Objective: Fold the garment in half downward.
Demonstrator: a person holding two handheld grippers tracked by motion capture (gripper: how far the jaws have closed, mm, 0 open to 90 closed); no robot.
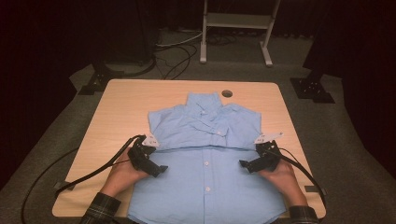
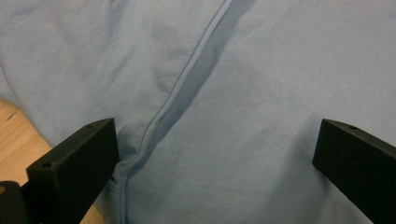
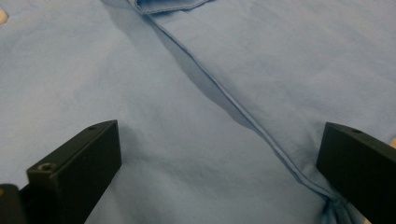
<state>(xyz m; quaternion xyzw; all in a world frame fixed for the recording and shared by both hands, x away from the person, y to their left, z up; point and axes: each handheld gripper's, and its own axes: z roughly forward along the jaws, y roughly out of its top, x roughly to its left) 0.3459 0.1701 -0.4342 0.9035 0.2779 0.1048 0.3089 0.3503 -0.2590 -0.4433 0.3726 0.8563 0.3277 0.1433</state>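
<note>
A: Where is the shirt?

B: A light blue button-up shirt (image 1: 205, 154) lies flat on a pale wooden tabletop (image 1: 116, 107), collar at the far side and hem toward the person. Its sleeves are folded across the chest, so a straight folded edge runs side to side about halfway down the shirt. Small white tags stick out at both ends of that edge.

A: And the tongs?

B: The left tongs (image 1: 159, 170) sit at the shirt's left edge, just below the fold, gripped by the person's left hand (image 1: 122, 173). The right tongs (image 1: 244, 164) sit at the shirt's right edge at the same height, held by the right hand (image 1: 280, 176). Both point inward, toward the row of buttons.

A: How far apart are the jaws?

B: Wide on both. In the left gripper view, the left tongs (image 2: 212, 156) are spread with only blue cloth between the jaws; a seam of the shirt (image 2: 261, 93) runs down to the left jaw, beside a corner of bare tabletop (image 2: 18, 135). In the right gripper view, the right tongs (image 3: 217, 161) are equally spread, and the folded edge of the shirt (image 3: 116, 93) slants down to the right jaw.

A: Do they grasp anything?

B: No. Both are released, hovering close over or resting on the cloth; I cannot tell which.
</note>
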